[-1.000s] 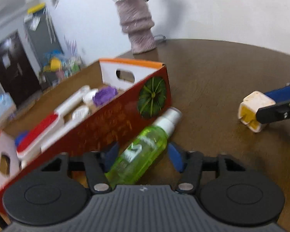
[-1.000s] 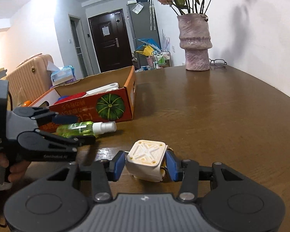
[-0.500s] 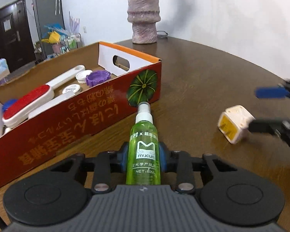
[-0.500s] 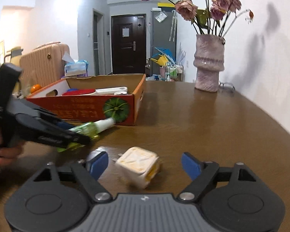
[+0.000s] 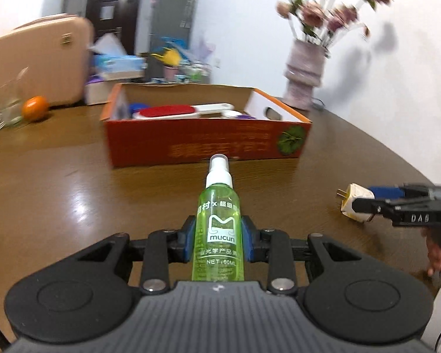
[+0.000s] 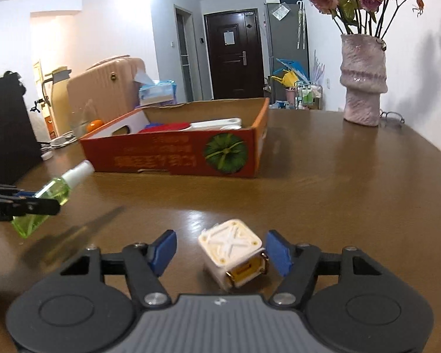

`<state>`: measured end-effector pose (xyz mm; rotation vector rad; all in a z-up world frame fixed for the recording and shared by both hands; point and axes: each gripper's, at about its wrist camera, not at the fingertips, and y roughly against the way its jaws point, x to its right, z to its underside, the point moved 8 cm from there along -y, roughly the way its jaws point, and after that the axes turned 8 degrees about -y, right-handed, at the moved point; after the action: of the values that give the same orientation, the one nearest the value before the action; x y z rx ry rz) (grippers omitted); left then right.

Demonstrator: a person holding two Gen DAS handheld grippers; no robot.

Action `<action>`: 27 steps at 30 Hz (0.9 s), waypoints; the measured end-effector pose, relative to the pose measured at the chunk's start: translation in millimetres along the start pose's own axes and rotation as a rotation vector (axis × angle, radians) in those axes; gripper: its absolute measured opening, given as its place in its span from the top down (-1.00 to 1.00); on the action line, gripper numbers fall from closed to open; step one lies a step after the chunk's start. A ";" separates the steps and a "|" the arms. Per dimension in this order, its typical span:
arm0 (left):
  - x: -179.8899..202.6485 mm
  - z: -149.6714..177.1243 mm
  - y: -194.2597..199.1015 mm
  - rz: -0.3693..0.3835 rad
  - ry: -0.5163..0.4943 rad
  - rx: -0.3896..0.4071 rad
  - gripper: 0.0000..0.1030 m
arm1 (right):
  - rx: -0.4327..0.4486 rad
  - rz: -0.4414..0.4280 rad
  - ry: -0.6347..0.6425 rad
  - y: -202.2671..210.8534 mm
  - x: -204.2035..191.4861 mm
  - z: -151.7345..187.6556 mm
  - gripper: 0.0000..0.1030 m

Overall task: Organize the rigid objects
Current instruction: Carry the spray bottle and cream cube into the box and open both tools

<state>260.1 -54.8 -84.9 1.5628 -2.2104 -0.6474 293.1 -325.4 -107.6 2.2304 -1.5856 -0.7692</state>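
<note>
Bottle is sitting clamped in our left gripper, blue pads pinching the label mid-body, nozzle pointing fwd toward the orange box. In the right view it's riding clear of the surface, tilted nozzle-up. Judging: it's thin plastic, light, smooth and round, so it could roll in the pads; the mid-body grip looks ok, we're avoiding the cap since it could pop off.

Right gripper is straddling the white plug adapter, jaws apart and closing, pads not touching it yet. Adapter is lying on the surface, tipped on an edge, closer to the right pad, yellow face toward the cam; prongs show in the left view. Judging: it's a hard, light, stiff cube w/ flat sides, an easy pinch, but the skew means it may twist as the pads are landing. We're wanting flat opposite faces, not corners or prongs.

Box already holding a red-and-white brush plus small bits; its open top is looking like the drop spot for both.
</note>
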 end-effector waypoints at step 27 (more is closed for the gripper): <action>-84.0 -45.9 77.4 -0.053 0.061 0.257 0.40 | 0.150 0.179 -0.059 41.8 -93.3 -19.4 0.26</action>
<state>251.3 39.2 -5.9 1.7432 -2.2853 -0.3340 248.7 -253.8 -46.5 2.1440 -1.8982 -0.6928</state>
